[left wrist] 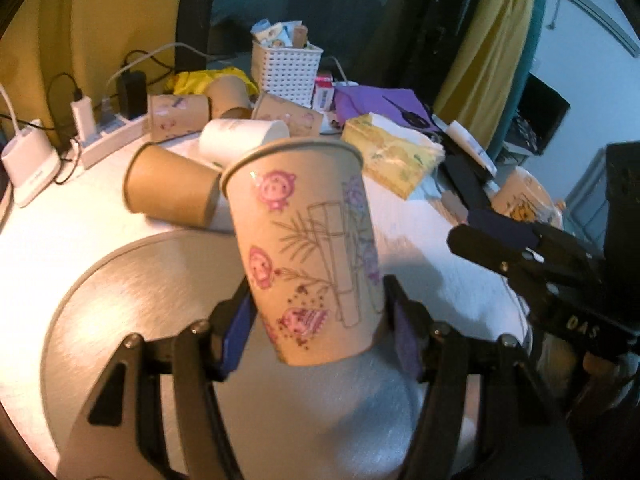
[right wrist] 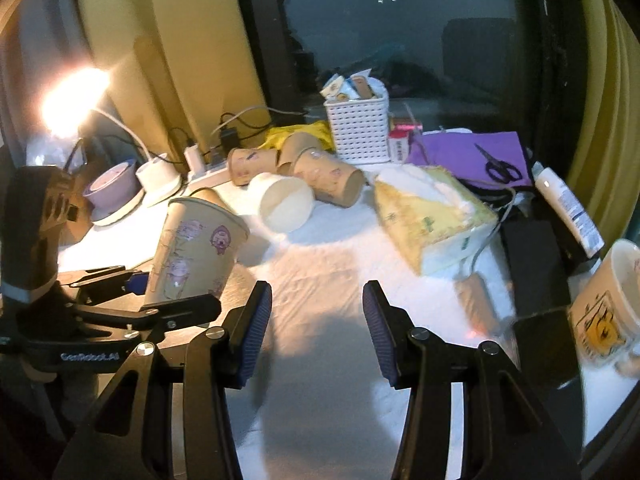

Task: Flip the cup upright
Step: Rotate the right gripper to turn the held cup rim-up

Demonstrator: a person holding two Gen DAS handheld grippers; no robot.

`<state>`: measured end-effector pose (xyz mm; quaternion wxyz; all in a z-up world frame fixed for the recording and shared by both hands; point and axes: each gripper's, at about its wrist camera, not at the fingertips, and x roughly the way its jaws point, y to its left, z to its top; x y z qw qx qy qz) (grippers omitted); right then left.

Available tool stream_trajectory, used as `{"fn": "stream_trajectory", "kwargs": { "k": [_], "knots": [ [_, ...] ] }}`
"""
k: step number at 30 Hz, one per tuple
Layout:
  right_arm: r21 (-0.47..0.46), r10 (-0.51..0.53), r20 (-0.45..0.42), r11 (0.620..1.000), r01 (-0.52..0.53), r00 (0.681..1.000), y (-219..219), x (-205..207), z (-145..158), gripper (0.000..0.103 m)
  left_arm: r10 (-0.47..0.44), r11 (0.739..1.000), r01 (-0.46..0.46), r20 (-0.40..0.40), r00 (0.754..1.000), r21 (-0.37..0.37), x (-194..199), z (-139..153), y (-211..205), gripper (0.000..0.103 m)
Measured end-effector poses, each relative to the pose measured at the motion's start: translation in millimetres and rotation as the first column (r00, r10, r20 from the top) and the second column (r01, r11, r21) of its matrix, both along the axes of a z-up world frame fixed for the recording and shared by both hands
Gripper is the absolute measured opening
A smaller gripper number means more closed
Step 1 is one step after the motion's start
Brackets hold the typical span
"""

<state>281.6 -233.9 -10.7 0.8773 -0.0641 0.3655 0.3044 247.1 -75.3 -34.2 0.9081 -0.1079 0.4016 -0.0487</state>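
My left gripper (left wrist: 320, 332) is shut on a tan paper cup (left wrist: 308, 248) printed with pink cartoon figures and bamboo. The cup is mouth up, slightly tilted, held above a round grey metal plate (left wrist: 132, 300). In the right wrist view the same cup (right wrist: 196, 248) stands at the left, with the left gripper (right wrist: 132, 296) clamped on its lower part. My right gripper (right wrist: 316, 328) is open and empty over the white tablecloth; it also shows at the right of the left wrist view (left wrist: 520, 248).
Several paper cups lie on their sides behind: a plain brown one (left wrist: 172, 192), a white one (right wrist: 286, 204), printed ones (right wrist: 328, 178). A tissue box (right wrist: 432, 216), white basket (right wrist: 356, 128), scissors (right wrist: 498, 166), mug (right wrist: 608, 304), power strip (left wrist: 108, 136) and lamp (right wrist: 76, 100) crowd the table.
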Motion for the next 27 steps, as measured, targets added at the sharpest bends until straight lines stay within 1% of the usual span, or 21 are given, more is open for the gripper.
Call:
{"fn": "stream_trajectory", "kwargs": {
  "k": [4,9,14,20,23,27],
  "knots": [
    [0.008,0.002,-0.016,1.000,-0.001,1.000,10,-21,-3,0.050,-0.015,1.000,0.015,0.015,1.000,0.026,-25,0,10,0.062],
    [-0.003,0.014,-0.015,1.000,-0.014,1.000,27,-49,0,0.050,-0.026,1.000,0.025,0.041,0.999,0.013,-60,3,23,0.062],
    [0.004,0.036,-0.017,0.999,-0.036,0.999,45,-74,4,0.050,-0.013,1.000,0.014,0.064,0.998,-0.006,-89,5,39,0.062],
    [-0.001,0.067,-0.002,0.998,-0.067,0.998,62,-97,12,0.050,-0.011,1.000,0.010,0.089,0.996,0.003,-121,3,51,0.062],
    [0.005,0.083,-0.009,0.997,-0.083,0.996,70,-108,14,0.050,-0.021,1.000,0.022,0.101,0.995,-0.008,-135,0,55,0.062],
    [0.027,0.117,-0.039,0.993,-0.116,0.992,81,-123,12,0.050,-0.017,1.000,0.017,0.093,0.995,0.001,-152,-8,59,0.062]
  ]
}}
